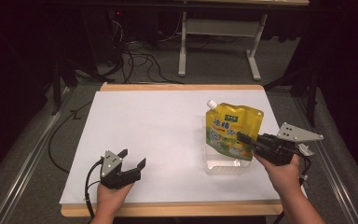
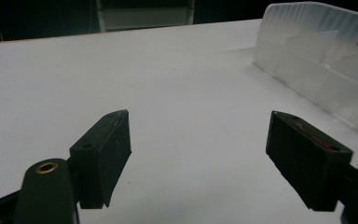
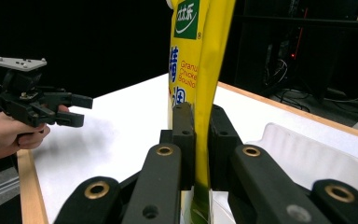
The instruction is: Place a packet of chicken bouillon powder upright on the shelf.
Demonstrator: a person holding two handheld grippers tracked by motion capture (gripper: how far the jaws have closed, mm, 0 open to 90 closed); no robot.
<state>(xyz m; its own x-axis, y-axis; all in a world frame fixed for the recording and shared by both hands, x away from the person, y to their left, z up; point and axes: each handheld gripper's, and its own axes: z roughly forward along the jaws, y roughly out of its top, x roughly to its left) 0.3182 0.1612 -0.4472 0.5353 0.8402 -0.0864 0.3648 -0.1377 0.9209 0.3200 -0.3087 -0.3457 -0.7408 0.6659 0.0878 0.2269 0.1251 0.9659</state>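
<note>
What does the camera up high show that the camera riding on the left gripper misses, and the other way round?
From the high view alone: the right gripper clamped on the edge of a yellow spouted pouch, both of the person's hands, the whole white table top, the floor with cables and a table frame behind.

From the left gripper view alone: a close look at the left gripper, its two black jaws standing wide apart with nothing between them, and the frosted, ribbed wall of the clear plastic tray.

Both share: the white table top, the tray and the open left gripper.

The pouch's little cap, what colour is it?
White, on the yellow pouch; clearest in the high view.
</note>
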